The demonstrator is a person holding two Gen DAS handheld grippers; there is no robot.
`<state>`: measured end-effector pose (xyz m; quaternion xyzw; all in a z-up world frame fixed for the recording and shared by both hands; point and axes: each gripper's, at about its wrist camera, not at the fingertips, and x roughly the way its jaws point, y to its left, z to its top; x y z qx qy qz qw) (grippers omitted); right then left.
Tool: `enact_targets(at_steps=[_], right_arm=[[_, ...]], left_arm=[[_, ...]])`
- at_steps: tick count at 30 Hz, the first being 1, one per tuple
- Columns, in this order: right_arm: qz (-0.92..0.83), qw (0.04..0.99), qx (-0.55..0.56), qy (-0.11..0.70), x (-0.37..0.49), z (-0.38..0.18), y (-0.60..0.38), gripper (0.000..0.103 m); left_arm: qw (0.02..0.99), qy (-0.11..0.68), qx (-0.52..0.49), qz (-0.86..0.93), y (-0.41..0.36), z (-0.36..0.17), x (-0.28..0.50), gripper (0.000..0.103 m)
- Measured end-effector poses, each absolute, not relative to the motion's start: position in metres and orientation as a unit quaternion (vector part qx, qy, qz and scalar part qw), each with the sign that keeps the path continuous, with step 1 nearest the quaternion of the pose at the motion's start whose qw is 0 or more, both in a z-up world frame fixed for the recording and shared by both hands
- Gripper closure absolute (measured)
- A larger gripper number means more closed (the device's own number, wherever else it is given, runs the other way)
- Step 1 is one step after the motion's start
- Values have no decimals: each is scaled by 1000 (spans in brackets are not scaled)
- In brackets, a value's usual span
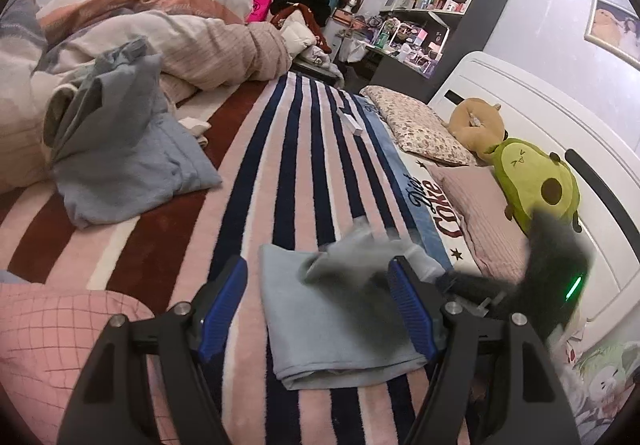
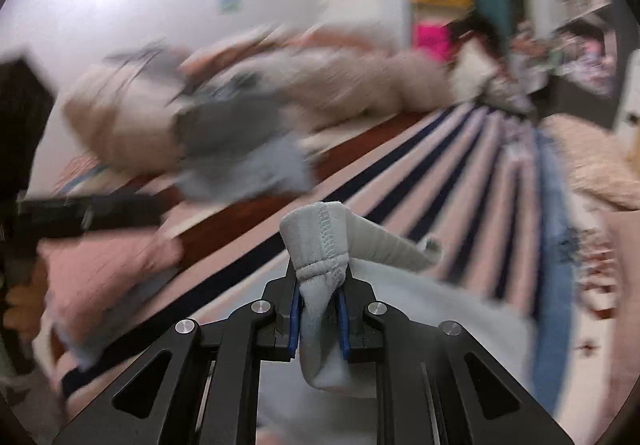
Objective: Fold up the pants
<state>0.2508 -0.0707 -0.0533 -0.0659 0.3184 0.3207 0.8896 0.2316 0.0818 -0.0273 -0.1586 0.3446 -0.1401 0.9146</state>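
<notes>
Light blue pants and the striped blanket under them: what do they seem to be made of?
The light blue pants look like soft, matte fleece-type knit, given the overlock-stitched seam and gathered cuff pinched in the right hand-held gripper. The pink, navy and maroon striped blanket looks like plush pile, its surface fuzzy.

Pants (image 1: 320, 325) lie on the blanket (image 1: 280, 173); pillows (image 1: 416, 121) right — quilt (image 1: 192, 41) behind.

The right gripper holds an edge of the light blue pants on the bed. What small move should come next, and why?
Probably carry that edge across and lay it on the far side. The right gripper is shut on the hem of the pants, which lie partly folded on the striped blanket; the left gripper is open above them.
</notes>
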Motion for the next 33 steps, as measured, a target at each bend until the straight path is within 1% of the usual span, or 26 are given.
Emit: enact_targets(at_steps=[2, 3, 4, 6, 8, 10, 11, 12, 14, 15, 16, 17, 20, 21, 23, 24, 26, 28, 30, 33], right_arm=[[359, 854, -86, 367, 246, -87, -46, 92], [367, 842, -93, 384, 245, -97, -41, 88], [375, 826, -101, 408, 242, -113, -36, 86], [387, 814, -100, 422, 239, -123, -39, 77], [410, 806, -67, 422, 239, -115, -53, 67], [416, 813, -23, 407, 242, -96, -78, 61], [415, 819, -12, 396, 243, -88, -88, 55], [406, 833, -3, 377, 244, -78, -104, 47], [369, 863, 0, 345, 246, -67, -128, 39], [332, 886, -2, 324, 250, -64, -145, 39], [308, 897, -1, 318, 254, -65, -155, 39], [271, 908, 5, 318, 260, -70, -170, 39], [241, 906, 42, 346, 276, -95, -198, 39], [234, 904, 55, 353, 278, -102, -206, 39], [221, 902, 61, 365, 284, -111, -214, 39], [217, 903, 64, 365, 285, -112, -217, 39], [220, 901, 78, 366, 284, -114, -223, 39], [228, 897, 84, 371, 283, -114, -225, 39], [233, 893, 82, 376, 285, -113, -228, 39], [252, 882, 64, 392, 282, -115, -220, 39]], left_arm=[[910, 355, -160, -141, 80, -32, 235, 34], [908, 360, -159, -144, 78, -35, 236, 34], [906, 364, -157, -145, 76, -38, 238, 34], [903, 374, -154, -145, 71, -44, 241, 34], [899, 384, -157, -142, 67, -52, 247, 34], [896, 391, -161, -137, 64, -60, 251, 34], [895, 395, -162, -131, 61, -66, 255, 34], [893, 400, -161, -128, 60, -70, 257, 34], [887, 414, -157, -129, 53, -82, 265, 35], [885, 419, -156, -132, 49, -87, 266, 36], [882, 425, -154, -135, 46, -91, 268, 44], [878, 432, -150, -138, 40, -98, 272, 55], [873, 447, -137, -142, 25, -112, 277, 67], [872, 451, -130, -140, 22, -116, 278, 70], [877, 453, -98, -123, 16, -121, 278, 86], [881, 450, -88, -117, 15, -122, 277, 87], [888, 436, -98, -111, 22, -116, 274, 96], [900, 418, -86, -85, 28, -109, 272, 98], [910, 403, -77, -62, 35, -102, 269, 98], [904, 416, -77, -61, 42, -107, 271, 98]])
